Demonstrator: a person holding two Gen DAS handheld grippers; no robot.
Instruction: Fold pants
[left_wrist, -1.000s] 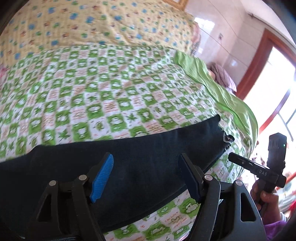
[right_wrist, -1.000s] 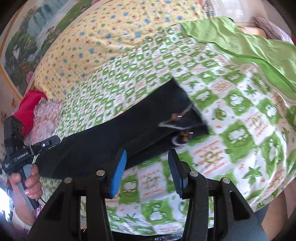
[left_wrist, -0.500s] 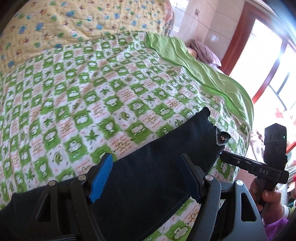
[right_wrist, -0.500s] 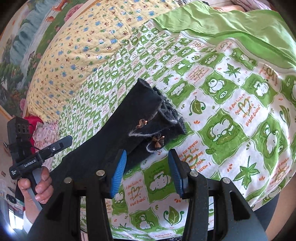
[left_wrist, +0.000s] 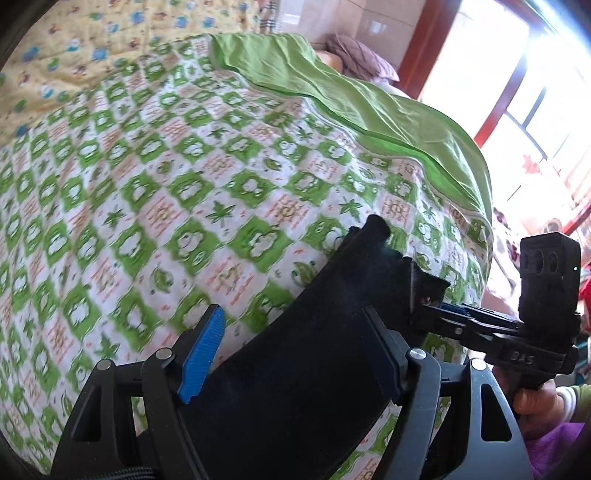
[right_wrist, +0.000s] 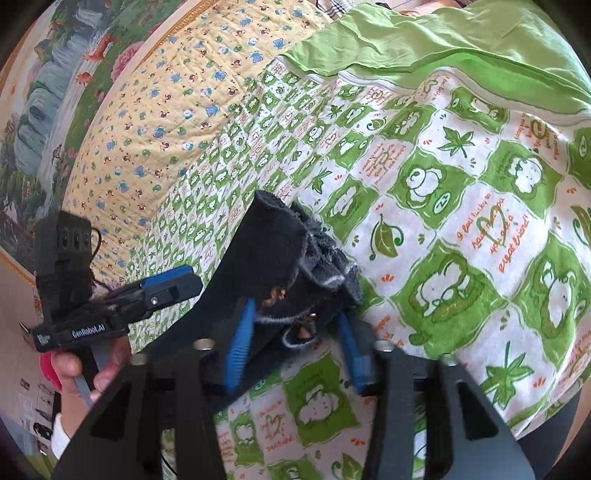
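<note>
Change: since half a second ago the right gripper (right_wrist: 295, 347) has moved in on the pants (right_wrist: 266, 254); their end, earlier ahead of its fingers, now sits between them. In the left view the pants run steeper, toward 1 o'clock.
Pants: a dark, near-black band lying on the bed (right_wrist: 461, 206), over its green-and-white checked sheet.
Left view only: the pants (left_wrist: 303, 354) fill the space between the left gripper (left_wrist: 291, 354) fingers and beyond; a bright window (left_wrist: 535, 122) shows at 2 o'clock.
Right view only: the pants' end is bunched, with grey fuzzy lining and small brown trim; a painted picture (right_wrist: 44, 107) hangs at 10 o'clock, with a yellow quilt (right_wrist: 177, 96) beside it.
Left gripper: spread wide, seen from the right view (right_wrist: 184, 282) held at 9 o'clock beside the pants.
Right gripper: fingers apart on either side of the bunched end, not pressed onto it; in the left view (left_wrist: 432, 314) its tips touch the pants' end at 3 o'clock.
</note>
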